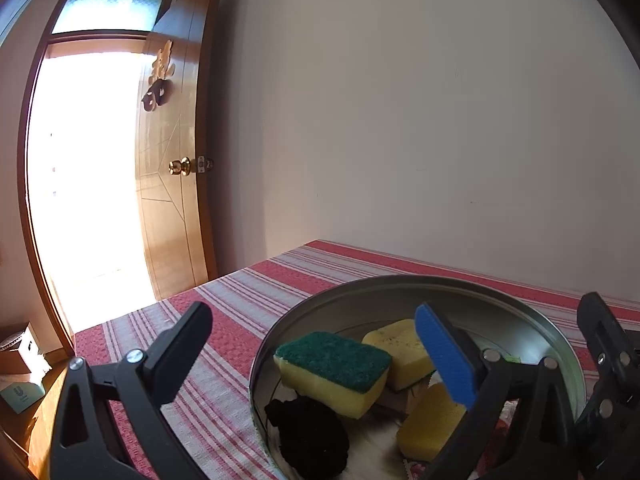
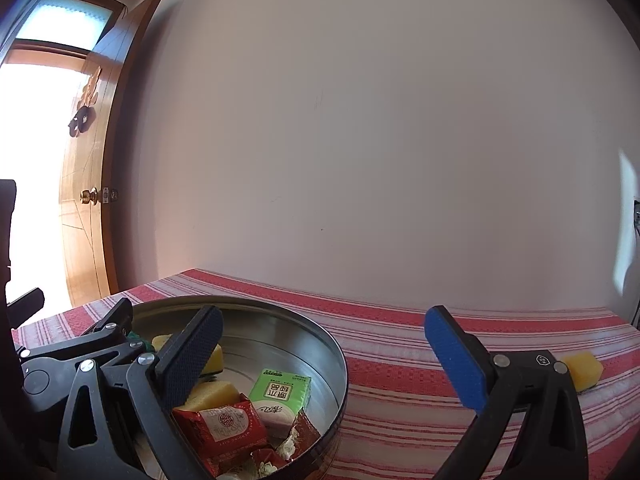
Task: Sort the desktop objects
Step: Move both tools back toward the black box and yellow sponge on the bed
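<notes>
A round metal tin (image 1: 320, 300) (image 2: 336, 352) stands on the red striped tablecloth. In the left wrist view it holds a green-topped yellow sponge (image 1: 334, 368), two more yellow sponges (image 1: 400, 346) and a black scrubber (image 1: 308, 436). In the right wrist view it also holds a green tissue pack (image 2: 280, 392) and red snack packets (image 2: 224, 426). My left gripper (image 1: 316, 352) is open and empty above the tin's left part. My right gripper (image 2: 324, 356) is open and empty over the tin's right rim. A loose yellow sponge (image 2: 584, 370) lies on the cloth at the right.
The striped table (image 2: 400, 360) stands against a plain wall. An open wooden door (image 1: 176, 160) and bright doorway are at the left. A small box (image 1: 22, 394) sits on a wooden surface beyond the table's left edge.
</notes>
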Available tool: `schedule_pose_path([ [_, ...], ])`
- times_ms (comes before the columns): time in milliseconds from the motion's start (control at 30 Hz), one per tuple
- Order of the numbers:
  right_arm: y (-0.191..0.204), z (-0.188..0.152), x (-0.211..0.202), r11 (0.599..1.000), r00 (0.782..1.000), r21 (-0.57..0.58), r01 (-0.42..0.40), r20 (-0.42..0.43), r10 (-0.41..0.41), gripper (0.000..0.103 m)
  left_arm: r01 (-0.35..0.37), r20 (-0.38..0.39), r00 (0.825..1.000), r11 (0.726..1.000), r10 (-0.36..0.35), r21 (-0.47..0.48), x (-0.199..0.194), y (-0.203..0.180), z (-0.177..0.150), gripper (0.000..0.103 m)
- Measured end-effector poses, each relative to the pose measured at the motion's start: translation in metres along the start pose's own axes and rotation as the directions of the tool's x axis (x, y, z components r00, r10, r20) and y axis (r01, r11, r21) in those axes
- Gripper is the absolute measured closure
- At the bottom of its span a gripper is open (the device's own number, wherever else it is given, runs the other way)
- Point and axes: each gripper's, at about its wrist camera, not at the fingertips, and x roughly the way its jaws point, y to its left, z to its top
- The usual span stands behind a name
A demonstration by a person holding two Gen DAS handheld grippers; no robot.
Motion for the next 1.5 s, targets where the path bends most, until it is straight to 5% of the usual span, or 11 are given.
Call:
schedule_pose_path([
  [233, -0.006, 0.000, -0.009, 0.999, 0.999, -0.021, 0.041, 0.032, -0.041, 0.001, 0.008, 0.009, 1.000, 1.000, -0.008, 0.001, -0.010, -0.007, -0.003, 0.000],
  [867, -0.056, -0.005, -0.031, 0.987, 0.986, -0.003, 0.162, 0.042, -0.161, 0.001, 0.165, -0.004, 0.986, 0.983, -0.165, 0.080, -0.037, -0.051, -0.009, 0.000],
  [1500, -0.148, -0.016, -0.050, 0.951, 0.951, 0.007, 0.309, -0.006, -0.309, 0.001, 0.328, -0.023, 0.943, 0.917, -0.332, 0.228, -0.071, -0.123, -0.017, 0.000],
])
